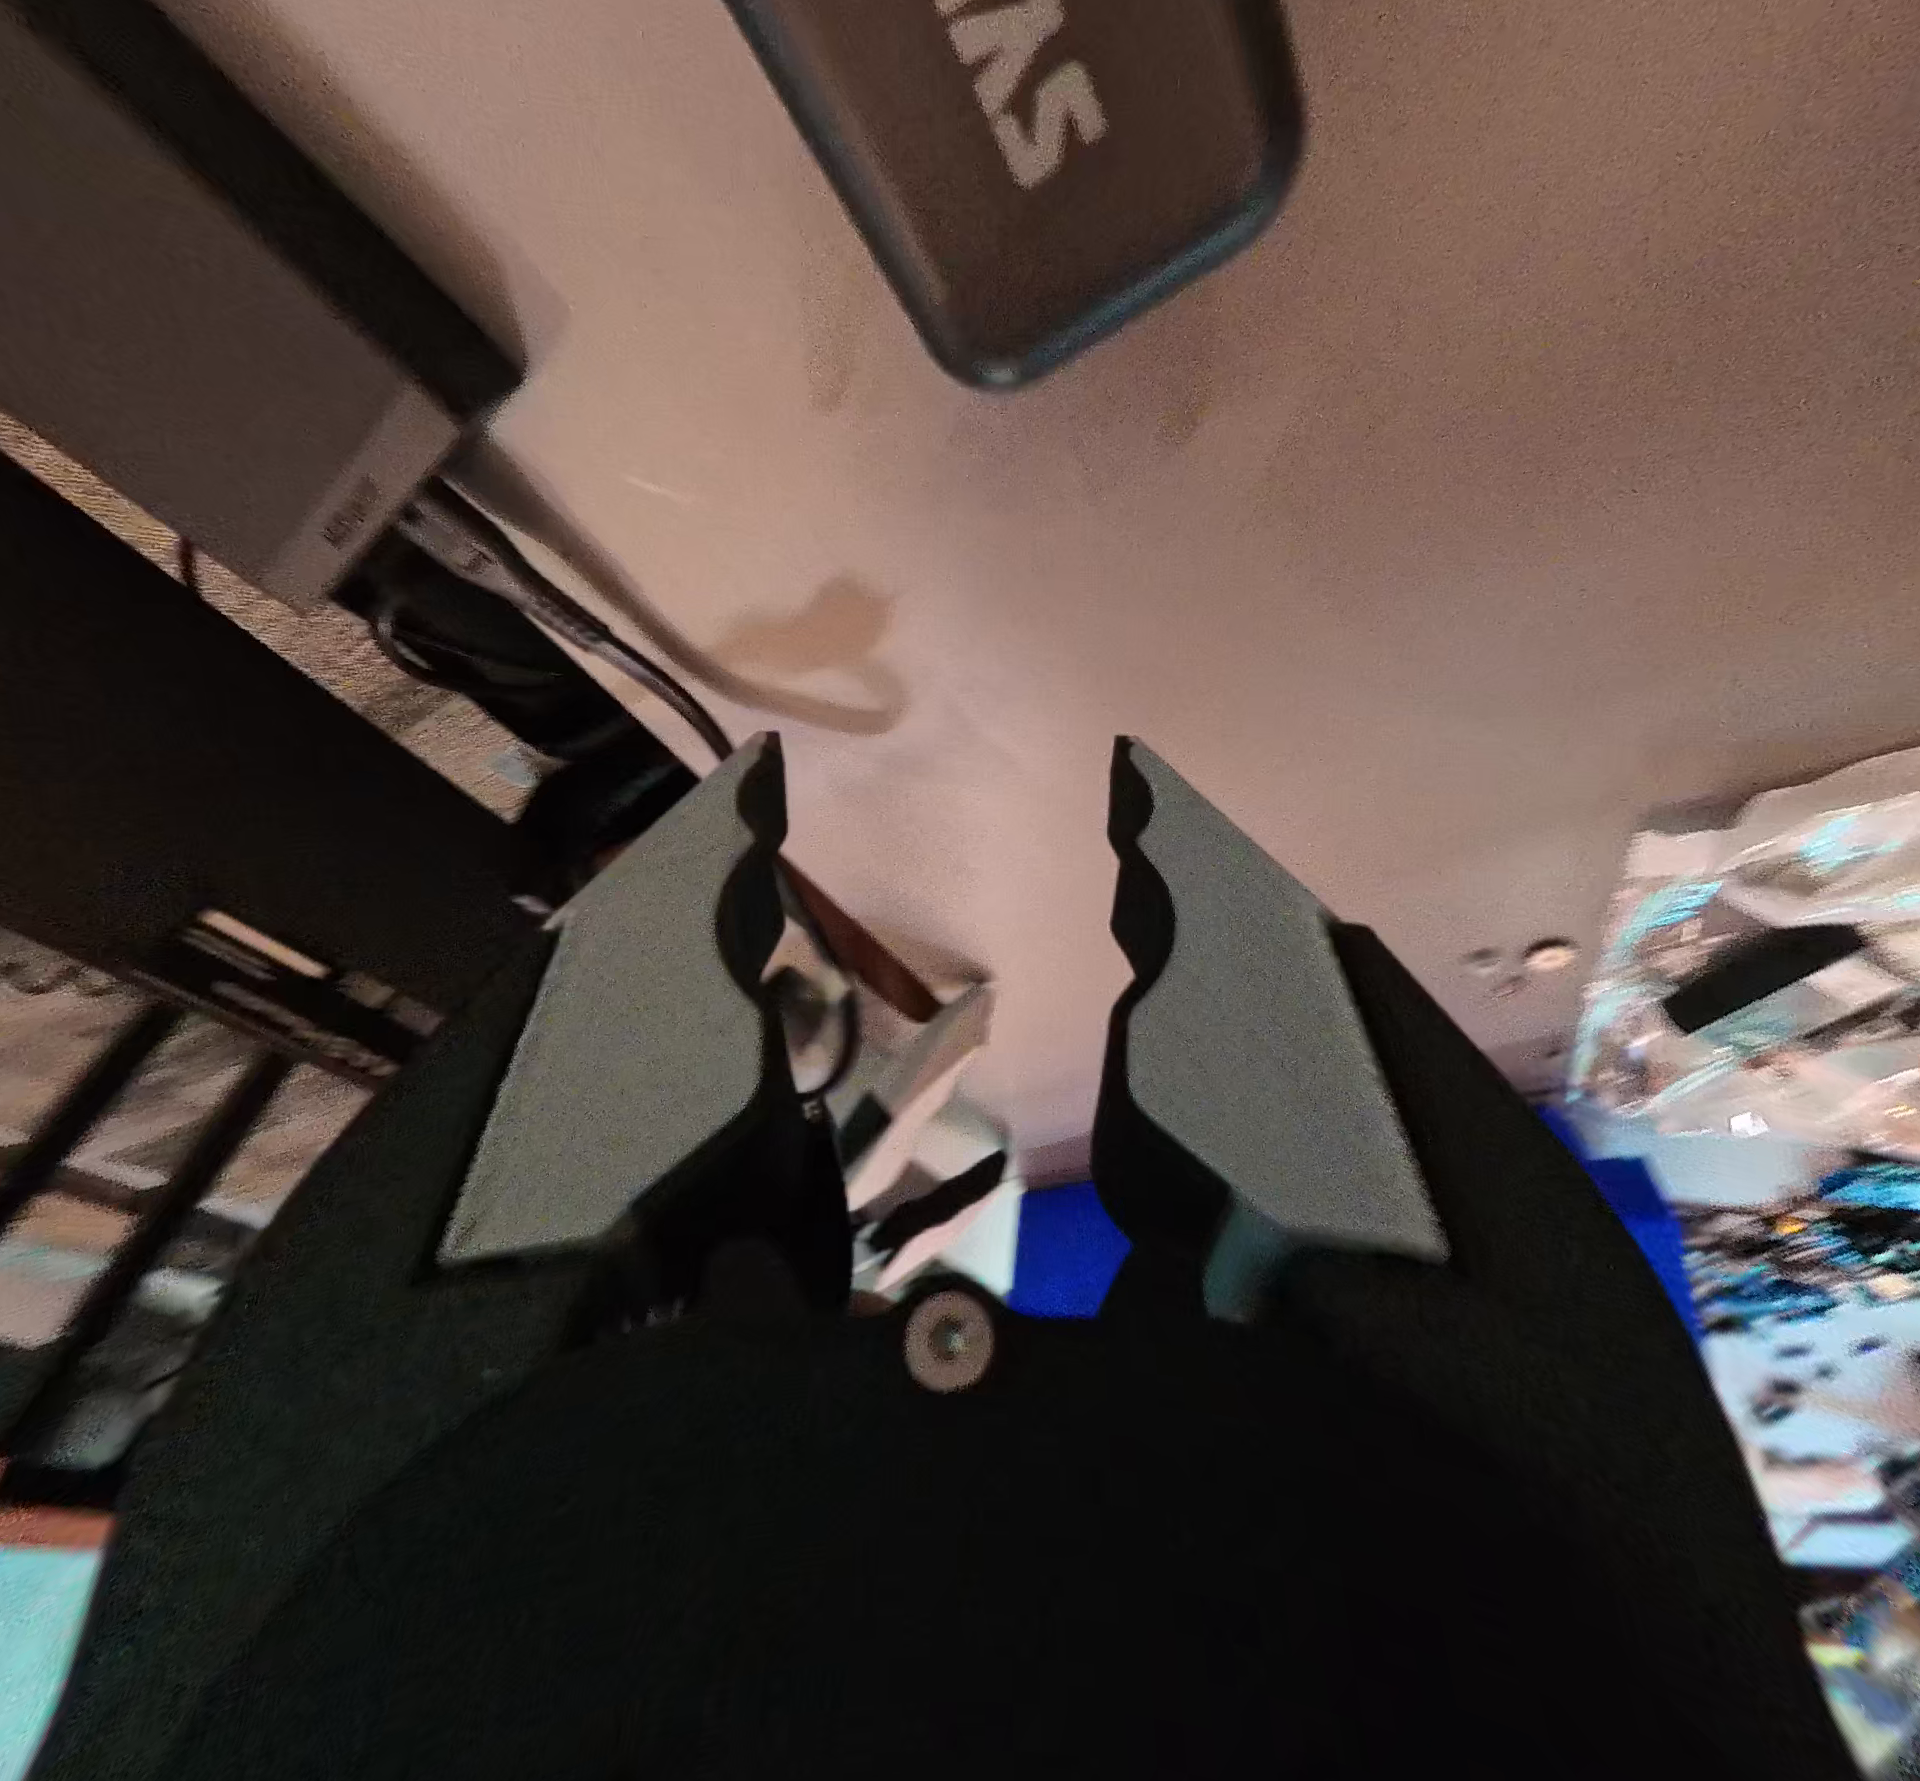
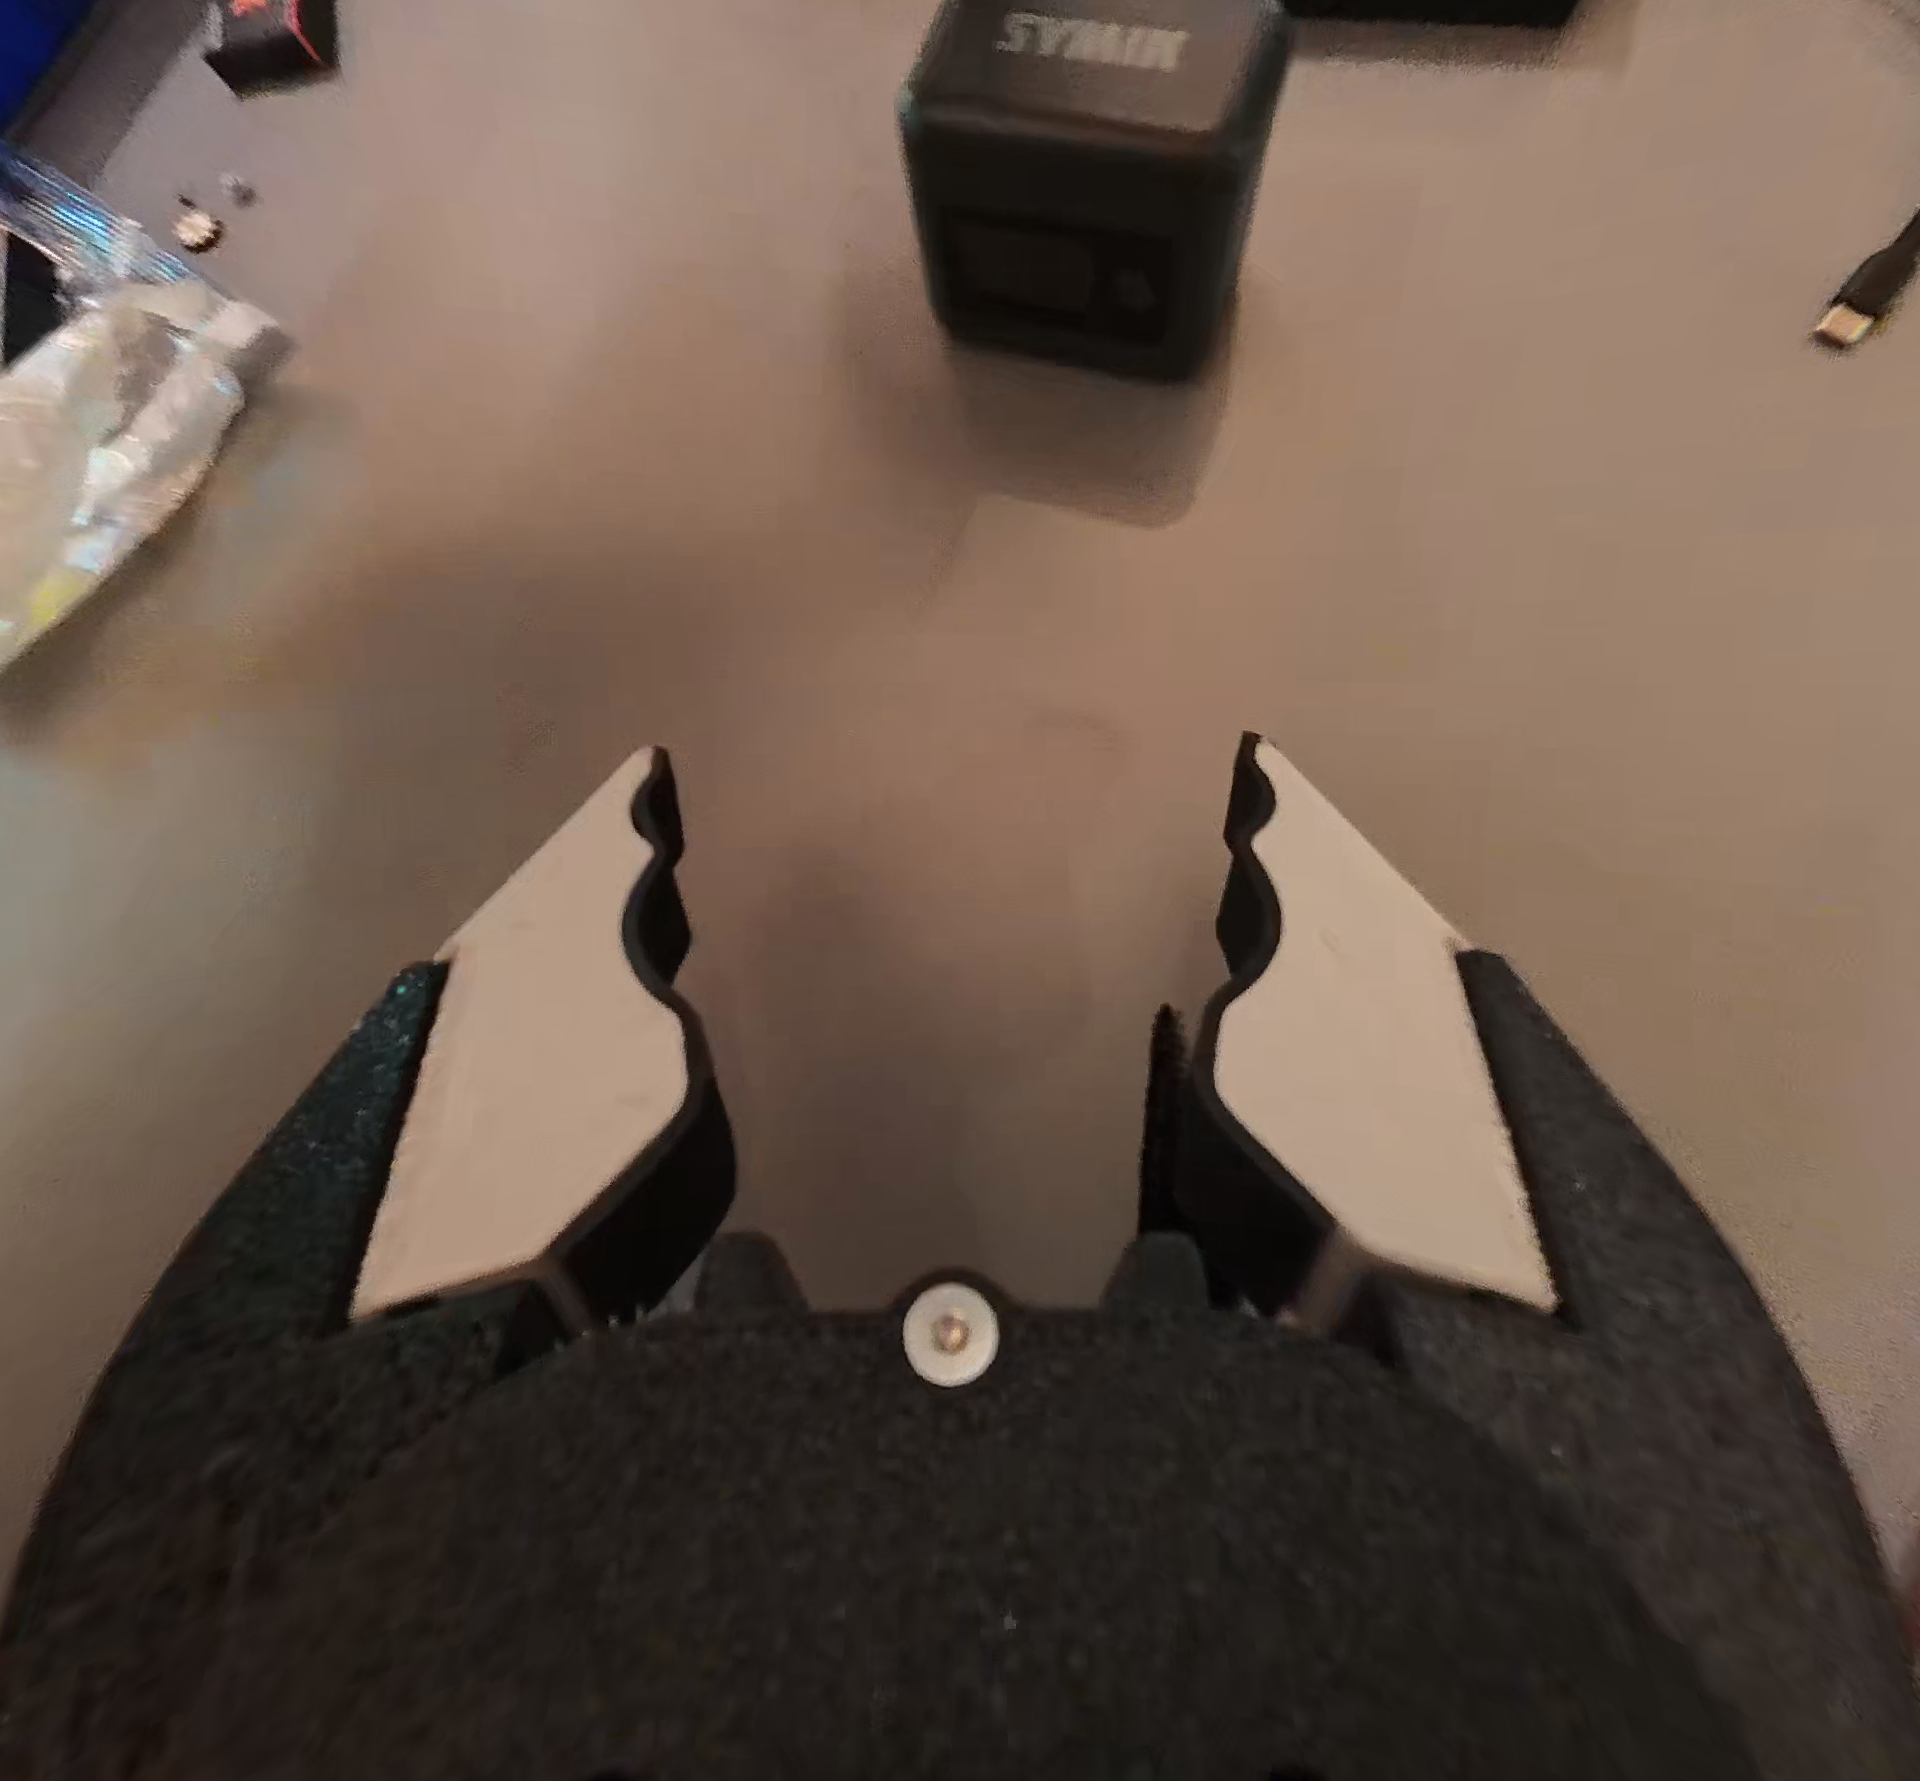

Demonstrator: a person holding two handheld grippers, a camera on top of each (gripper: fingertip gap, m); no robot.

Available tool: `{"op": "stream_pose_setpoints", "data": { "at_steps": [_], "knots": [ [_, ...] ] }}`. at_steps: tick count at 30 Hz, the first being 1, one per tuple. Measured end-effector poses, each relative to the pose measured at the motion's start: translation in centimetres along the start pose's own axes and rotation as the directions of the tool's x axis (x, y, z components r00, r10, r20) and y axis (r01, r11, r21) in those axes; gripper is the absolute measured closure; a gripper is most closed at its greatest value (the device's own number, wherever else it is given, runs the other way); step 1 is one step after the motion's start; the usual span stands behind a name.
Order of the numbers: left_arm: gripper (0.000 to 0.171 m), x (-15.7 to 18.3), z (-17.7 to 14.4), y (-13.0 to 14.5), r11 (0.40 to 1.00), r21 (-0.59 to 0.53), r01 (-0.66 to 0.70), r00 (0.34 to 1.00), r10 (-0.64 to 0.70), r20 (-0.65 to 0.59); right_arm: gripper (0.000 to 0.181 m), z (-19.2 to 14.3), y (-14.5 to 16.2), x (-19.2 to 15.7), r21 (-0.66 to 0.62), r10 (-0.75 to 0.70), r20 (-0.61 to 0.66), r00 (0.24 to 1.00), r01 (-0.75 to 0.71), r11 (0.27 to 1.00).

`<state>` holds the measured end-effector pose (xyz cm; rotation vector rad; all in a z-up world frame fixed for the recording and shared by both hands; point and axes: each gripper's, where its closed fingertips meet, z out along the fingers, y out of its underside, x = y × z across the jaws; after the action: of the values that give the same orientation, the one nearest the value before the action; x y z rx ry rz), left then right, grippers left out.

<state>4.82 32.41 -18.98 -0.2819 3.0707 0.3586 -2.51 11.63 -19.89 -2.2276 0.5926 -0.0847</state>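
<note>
L gripper (image 1: 945, 755) fingers spread, empty, over bare desk (image 1: 1455, 484) | R gripper (image 2: 951, 755) spread, empty | dark box (image 2: 1091, 173) near desk's far edge, well apart frm both

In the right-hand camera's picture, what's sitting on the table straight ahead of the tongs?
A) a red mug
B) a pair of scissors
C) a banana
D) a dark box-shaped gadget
D: a dark box-shaped gadget stands on the table ahead of the right tongs, which are open and empty.
</note>
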Motion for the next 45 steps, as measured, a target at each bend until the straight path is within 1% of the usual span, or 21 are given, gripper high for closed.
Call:
{"op": "stream_pose_setpoints", "data": {
  "at_steps": [2,6,9,13,16,18,20,22,23,25,27,29,30,32,35,36,37,38,40,43,45],
  "knots": [
    [0.108,-1.1,0.6,-0.3,0.996,-0.064,-0.067,0.998,0.068,0.014,0.074,-0.1,0.1,-1.4,0.025,-0.002,-0.019,1.0,0.002,1.0],
    [0.108,-2.0,1.0,-0.4,0.979,-0.143,-0.149,0.988,0.152,0.016,0.075,0.1,0.6,-1.8,0.027,0.009,-0.083,0.997,-0.007,1.0],
    [0.108,-2.2,0.9,-0.9,0.98,-0.13,-0.148,0.988,0.151,0.018,0.075,0.2,1.2,-2.8,0.032,0.004,-0.04,0.999,-0.002,0.999],
    [0.109,-2.2,0.5,-1.5,0.984,-0.107,-0.145,0.988,0.15,0.035,0.079,0.8,2.2,-2.6,-0.007,-0.024,-0.063,0.998,0.024,1.0],
    [0.109,-2.0,0.1,-2.0,0.99,-0.07,-0.123,0.991,0.126,0.045,0.079,0.8,2.3,-2.5,-0.007,-0.026,-0.054,0.998,0.026,1.0],
    [0.109,-1.9,-0.4,-2.4,0.995,-0.028,-0.093,0.994,0.094,0.05,0.08,0.7,2.2,-2.3,-0.007,-0.038,-0.052,0.998,0.038,0.999],
    [0.111,-2.1,-1.0,-2.9,0.999,0.031,-0.021,0.998,0.019,0.054,0.08,0.5,1.9,-2.1,-0.005,-0.057,-0.054,0.997,0.057,0.998],
    [0.112,-2.4,-1.6,-3.3,0.992,0.095,0.082,0.995,-0.086,0.04,0.08,0.2,1.3,-1.7,0.013,-0.07,-0.053,0.996,0.071,0.997],
    [0.116,-3.0,-1.9,-3.2,0.982,0.112,0.149,0.987,-0.155,0.049,0.08,0.0,1.0,-1.7,0.021,-0.074,-0.036,0.997,0.074,0.997],
    [0.116,-3.4,-2.5,-2.8,0.946,0.126,0.298,0.953,-0.303,0.019,0.081,-0.3,0.0,-1.2,0.021,-0.09,-0.005,0.996,0.09,0.996],
    [0.116,-2.9,-3.4,-2.4,0.891,0.154,0.427,0.904,-0.424,-0.053,0.083,-0.9,-1.6,-0.1,0.007,-0.135,0.025,0.99,0.135,0.991],
    [0.115,-1.9,-4.5,-1.7,0.828,0.156,0.539,0.842,-0.522,-0.137,0.092,-1.6,-4.1,1.4,-0.006,-0.165,0.068,0.984,0.165,0.986],
    [0.113,-1.3,-5.0,-1.4,0.788,0.152,0.596,0.801,-0.572,-0.174,0.094,-1.8,-5.4,2.3,-0.027,-0.178,0.095,0.979,0.181,0.983],
    [0.108,-0.3,-5.8,-1.0,0.697,0.146,0.702,0.709,-0.664,-0.237,0.1,-1.8,-8.6,4.2,-0.089,-0.206,0.13,0.97,0.219,0.972],
    [0.108,0.6,-7.0,-1.1,0.546,0.214,0.81,0.587,-0.76,-0.28,0.104,-0.9,-12.4,5.3,-0.213,-0.231,0.265,0.936,0.291,0.933],
    [0.108,0.9,-7.4,-1.1,0.496,0.246,0.833,0.551,-0.784,-0.285,0.107,-0.3,-13.7,5.8,-0.237,-0.24,0.286,0.928,0.311,0.92],
    [0.108,1.2,-7.7,-1.1,0.439,0.282,0.853,0.512,-0.809,-0.288,0.117,0.5,-14.8,6.2,-0.251,-0.249,0.309,0.918,0.331,0.909],
    [0.108,1.6,-7.9,-1.2,0.381,0.318,0.868,0.472,-0.831,-0.294,0.12,1.4,-15.4,6.6,-0.284,-0.245,0.334,0.91,0.345,0.895],
    [0.105,2.1,-8.2,-1.2,0.26,0.391,0.883,0.382,-0.882,-0.277,0.104,2.9,-15.4,7.2,-0.42,-0.177,0.387,0.905,0.344,0.84],
    [0.101,2.7,-8.3,-1.1,0.086,0.513,0.854,0.221,-0.953,-0.208,0.105,4.7,-15.9,7.2,-0.56,-0.082,0.415,0.906,0.325,0.762],
    [0.101,3.4,-8.3,-1.9,-0.036,0.583,0.811,0.115,-0.969,-0.22,0.098,5.4,-15.7,7.4,-0.677,-0.031,0.382,0.924,0.302,0.671]
  ]
}}
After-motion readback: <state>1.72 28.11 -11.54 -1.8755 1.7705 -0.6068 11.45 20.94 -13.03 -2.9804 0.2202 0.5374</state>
